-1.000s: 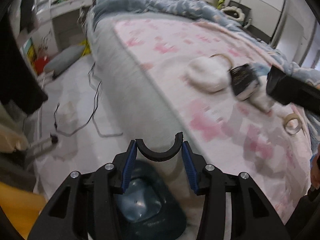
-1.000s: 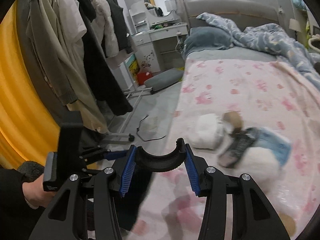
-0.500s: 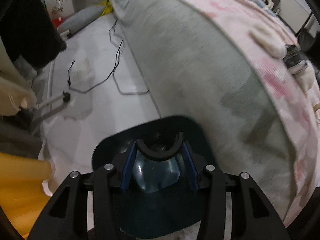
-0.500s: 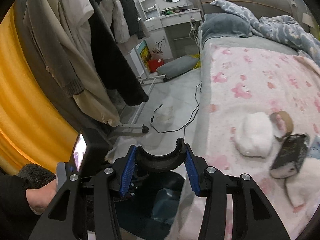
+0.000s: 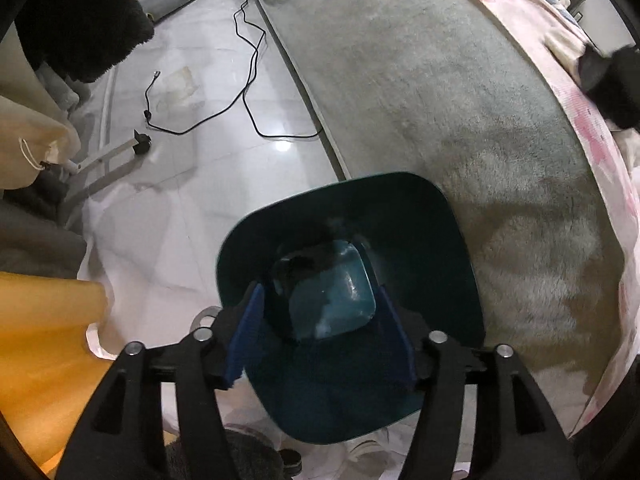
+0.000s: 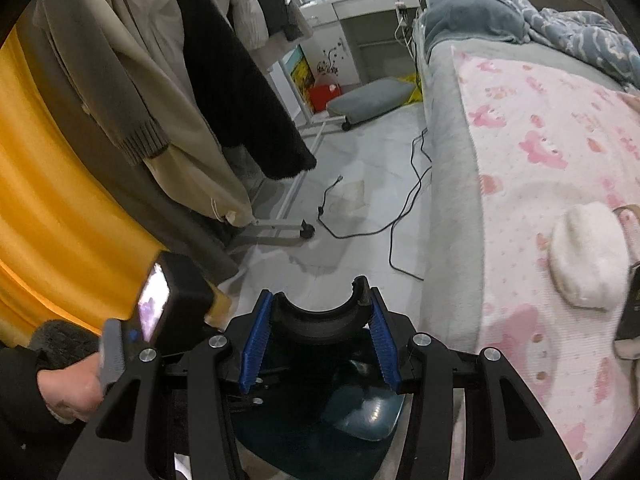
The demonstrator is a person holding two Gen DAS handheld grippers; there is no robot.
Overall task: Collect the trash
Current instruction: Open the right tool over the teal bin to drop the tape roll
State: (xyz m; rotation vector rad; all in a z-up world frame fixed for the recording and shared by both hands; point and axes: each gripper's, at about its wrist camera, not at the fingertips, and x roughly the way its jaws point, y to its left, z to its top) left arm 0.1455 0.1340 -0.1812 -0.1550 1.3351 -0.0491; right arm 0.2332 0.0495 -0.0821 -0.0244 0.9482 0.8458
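Beside bed (image 5: 460,100), bin (image 5: 440,240) on floor (image 5: 192,184).

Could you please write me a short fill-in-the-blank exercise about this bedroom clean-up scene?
1. The right gripper is shut on a curved piece whose colour is ____.
2. The dark teal trash bin stands right beside the ____.
3. A thin black cable lies loose on the tiled ____.

Missing words: black; bed; floor
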